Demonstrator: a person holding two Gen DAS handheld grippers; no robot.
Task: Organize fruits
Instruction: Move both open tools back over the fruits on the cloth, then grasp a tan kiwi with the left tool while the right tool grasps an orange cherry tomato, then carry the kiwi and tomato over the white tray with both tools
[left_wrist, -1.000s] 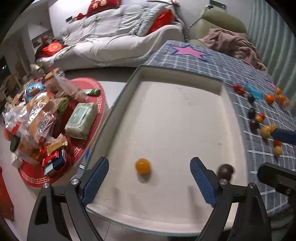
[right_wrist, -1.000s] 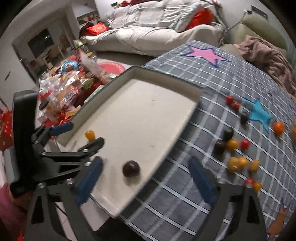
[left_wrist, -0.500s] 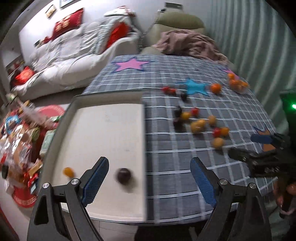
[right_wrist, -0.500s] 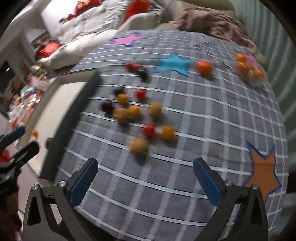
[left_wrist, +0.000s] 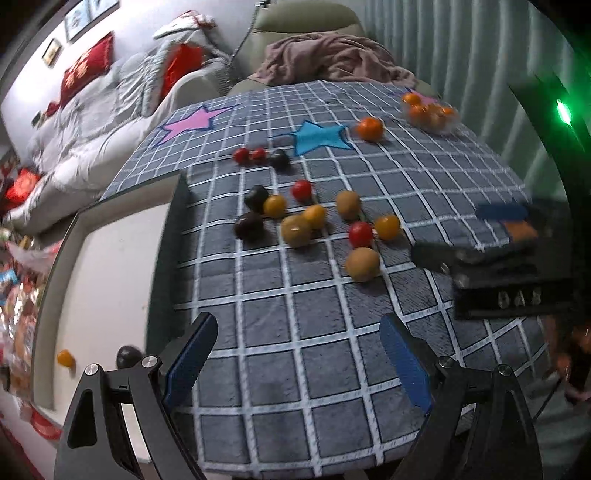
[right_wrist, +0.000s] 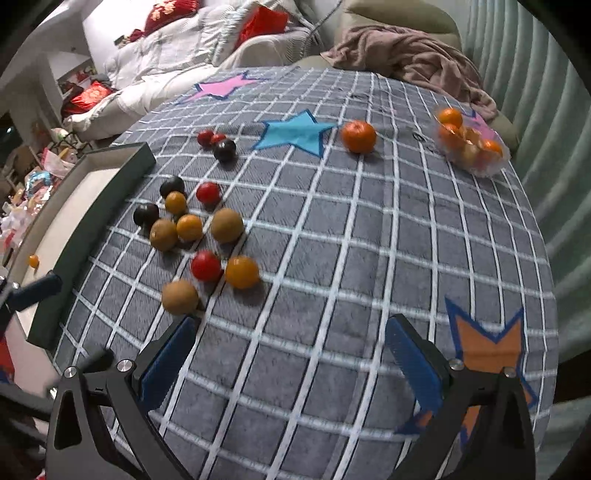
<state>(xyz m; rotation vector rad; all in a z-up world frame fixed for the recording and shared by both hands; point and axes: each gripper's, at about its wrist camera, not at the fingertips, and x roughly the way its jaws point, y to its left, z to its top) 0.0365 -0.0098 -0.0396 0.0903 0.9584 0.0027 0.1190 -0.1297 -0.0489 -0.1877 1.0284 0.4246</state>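
Both grippers — left gripper, right gripper — agape

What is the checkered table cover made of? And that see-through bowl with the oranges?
The checkered cover looks like soft, fuzzy fabric, maybe fleece: its surface is matte and nappy, and stars are stitched or printed on it. The see-through bowl seems to be thin clear plastic, since the oranges show through its shiny wall; glass can't be ruled out.

Left wrist: looked from low over the near table edge, across the checked cloth.
Right wrist: same facing, further right.
Shared: fruit cluster, mid-frame.
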